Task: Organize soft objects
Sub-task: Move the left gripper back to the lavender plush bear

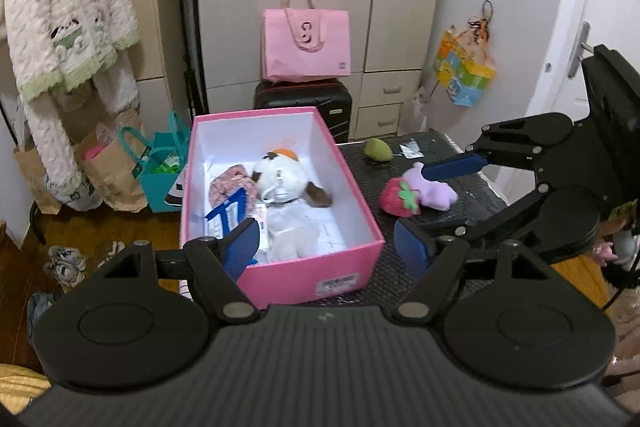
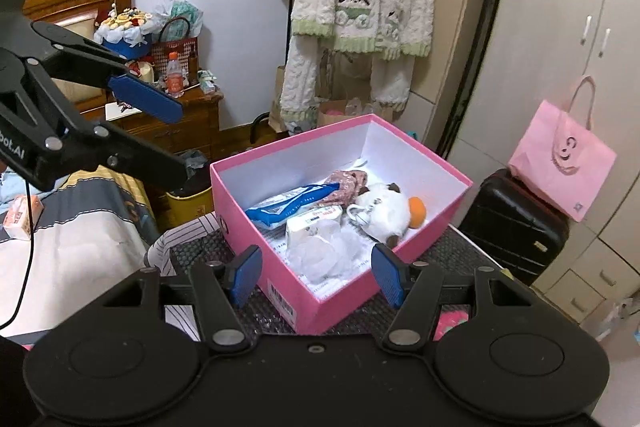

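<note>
Plushies half sorted so far: white dog [image 1: 280, 195] already lying in the pink box [image 1: 360, 223], next to a floral pouch [image 1: 232, 187] and a blue-striped pack [image 2: 292, 205]. Still out on the black mat [image 1: 460, 195], right of the box: strawberry [image 1: 398, 197] touching a purple toy [image 1: 434, 187], plus a green one [image 1: 378, 149] further back. Left gripper [image 1: 328, 245] hanging over the box's near end, jaws roughly half open, nothing between them. Right gripper [image 2: 316, 273] same deal, about half open and empty, pointed down at the box's near corner. Looks like the gap between drops, so picking the next toy. Probably means swinging right to the strawberry and purple pair, spreading wide enough for one, and squeezing gently. Worth watching: those two touch, so grabbing one could drag the other along.
</note>
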Motion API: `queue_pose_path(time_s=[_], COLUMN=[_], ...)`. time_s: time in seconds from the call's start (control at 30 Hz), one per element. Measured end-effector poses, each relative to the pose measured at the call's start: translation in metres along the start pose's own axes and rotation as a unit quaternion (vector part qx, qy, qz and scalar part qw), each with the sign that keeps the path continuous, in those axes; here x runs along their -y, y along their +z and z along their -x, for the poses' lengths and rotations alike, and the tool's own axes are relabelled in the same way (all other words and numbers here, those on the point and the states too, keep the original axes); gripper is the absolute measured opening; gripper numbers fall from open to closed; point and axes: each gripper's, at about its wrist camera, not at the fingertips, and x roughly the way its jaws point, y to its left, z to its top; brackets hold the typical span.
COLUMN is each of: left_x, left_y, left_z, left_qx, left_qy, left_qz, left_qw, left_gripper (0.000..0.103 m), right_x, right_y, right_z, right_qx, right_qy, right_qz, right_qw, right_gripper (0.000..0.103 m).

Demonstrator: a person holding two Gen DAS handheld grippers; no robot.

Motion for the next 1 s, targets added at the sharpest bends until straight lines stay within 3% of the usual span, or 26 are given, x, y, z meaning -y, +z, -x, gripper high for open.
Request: queue_pose_path(time_s=[0.17, 0.47, 0.73, 1.0], left_x=[0.026, 0.078, 0.102, 0.116], left_y=[-0.007, -0.016, -0.016, -0.011], left_z=[0.002, -0.013, -0.07, -0.12], left_qx=[-0.001, -0.014, -0.062, -0.061], left_qy=[-0.022, -0.062, -0.089, -0.087], left_qz=[-0.023, -0.07, -0.066, -0.057], left_qw=[0.9995, 0.9955, 0.9919, 0.9927], left_gripper=[0.074, 0.074, 0.074, 0.073], right_x=[0.003, 0.025, 0.063, 0.102], right_y=[-0.022, -0.08, -0.123, -0.152], right_z=[0.029, 0.059, 0.049, 0.019], right_qx=[0.031, 0.052, 0.038, 0.028], right_qy=[0.031, 0.018, 0.012, -0.004], right_qz=[-0.001, -0.041, -0.082, -0.095], right_qw=[0.999, 0.998, 0.996, 0.995], right_gripper=[0.066, 0.067, 0.067, 0.068])
